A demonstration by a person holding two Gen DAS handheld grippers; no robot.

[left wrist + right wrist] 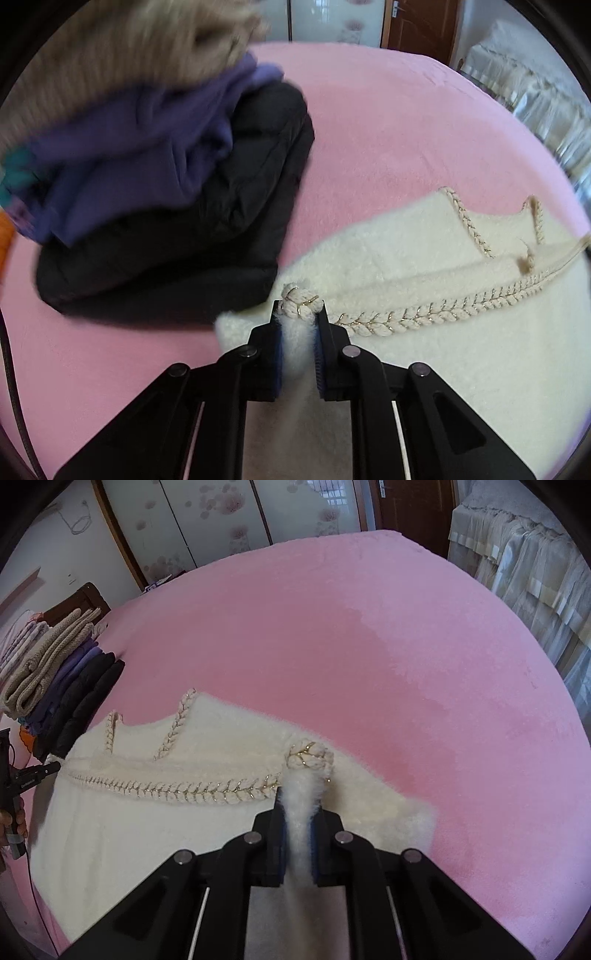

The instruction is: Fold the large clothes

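1. Our left gripper (298, 314) has its fingers (269, 354) clenched on the braided edge of the cream fuzzy garment (424, 332)
2. Our right gripper (300, 805) pinches the same braided trim (184, 794) farther along
3. The garment lies spread on the pink bed (406, 664)
4. Beside it sits a pile of folded clothes (166, 177), black at the bottom, purple above, possibly beige knit on top, blurred here

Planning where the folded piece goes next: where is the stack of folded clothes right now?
The stack of folded clothes sits on the pink bed at the far left of the right wrist view, just beyond the white sweater and near the left gripper.
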